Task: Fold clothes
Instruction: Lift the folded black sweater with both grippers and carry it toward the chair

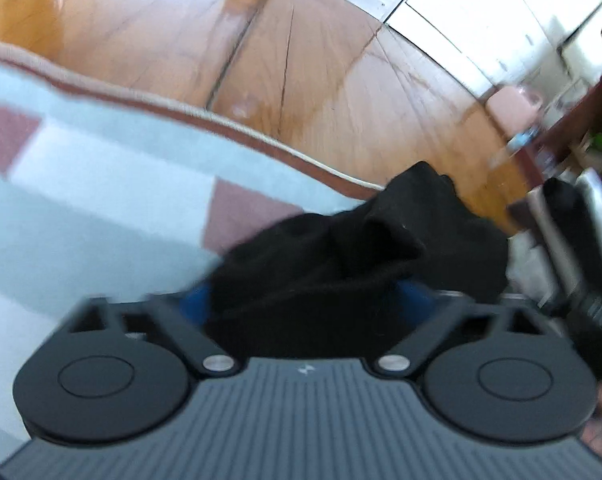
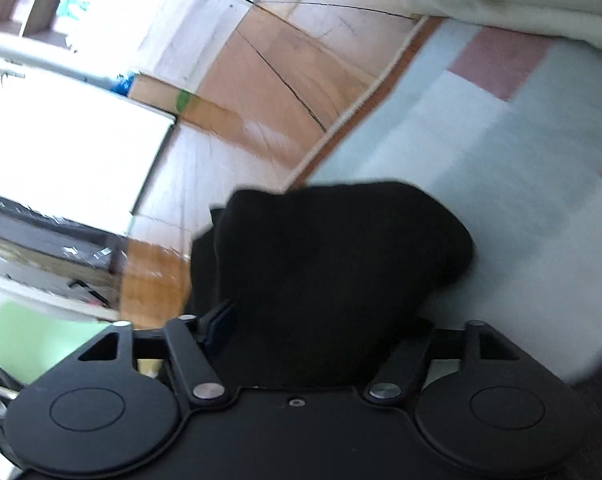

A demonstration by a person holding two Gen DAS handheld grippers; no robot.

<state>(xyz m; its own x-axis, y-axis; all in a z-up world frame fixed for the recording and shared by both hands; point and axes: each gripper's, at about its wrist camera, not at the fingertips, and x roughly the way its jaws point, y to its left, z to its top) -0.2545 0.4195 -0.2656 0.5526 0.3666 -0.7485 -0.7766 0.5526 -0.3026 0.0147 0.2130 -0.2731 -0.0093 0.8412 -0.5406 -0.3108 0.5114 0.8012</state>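
bright daylight, blown-out white glare, heavy motion blur, fisheye-bent edges

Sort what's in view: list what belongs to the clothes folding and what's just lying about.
Part of the job:
- bunched black fabric garment, between both grippers' fingers
- left gripper
- right gripper
- pale blue rug with dusty red squares, the folding surface

Just lying about:
- folded cream cloth
- brown cardboard box
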